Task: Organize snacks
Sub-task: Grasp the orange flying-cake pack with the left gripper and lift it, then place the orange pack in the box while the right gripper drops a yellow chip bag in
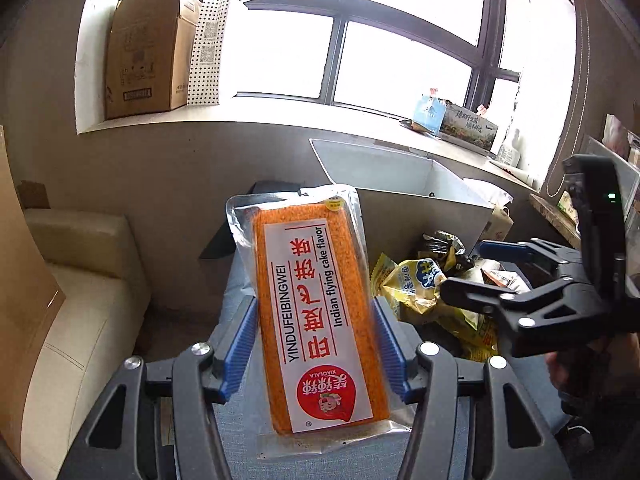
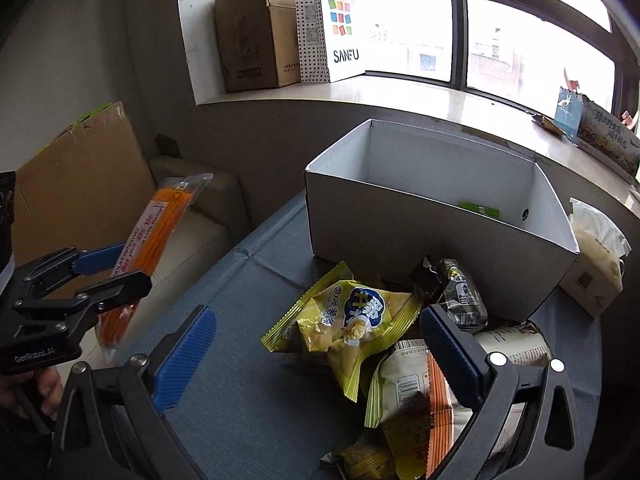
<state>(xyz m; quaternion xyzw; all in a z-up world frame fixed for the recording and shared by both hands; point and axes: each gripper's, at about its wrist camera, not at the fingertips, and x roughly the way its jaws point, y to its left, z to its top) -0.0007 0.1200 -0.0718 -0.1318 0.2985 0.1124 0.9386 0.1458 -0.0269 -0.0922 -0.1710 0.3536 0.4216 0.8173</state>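
My left gripper (image 1: 316,344) is shut on an orange "Indian flying cake flavor" snack pack (image 1: 316,300) and holds it upright in the air, left of the table; the pack also shows edge-on in the right wrist view (image 2: 152,236). My right gripper (image 2: 316,356) is open, low over a pile of snacks: a yellow chip bag (image 2: 348,320), a dark wrapped snack (image 2: 460,288) and an orange-and-white pack (image 2: 416,396). A white open box (image 2: 420,224) stands just behind the pile, with a small green item (image 2: 478,210) inside.
The snacks lie on a blue-grey cloth-covered table (image 2: 248,380). A tissue pack (image 2: 596,256) sits right of the box. A beige sofa (image 1: 80,280) and a cardboard sheet (image 2: 80,176) stand left. Cardboard box (image 2: 252,36) and paper bag (image 2: 332,28) are on the windowsill.
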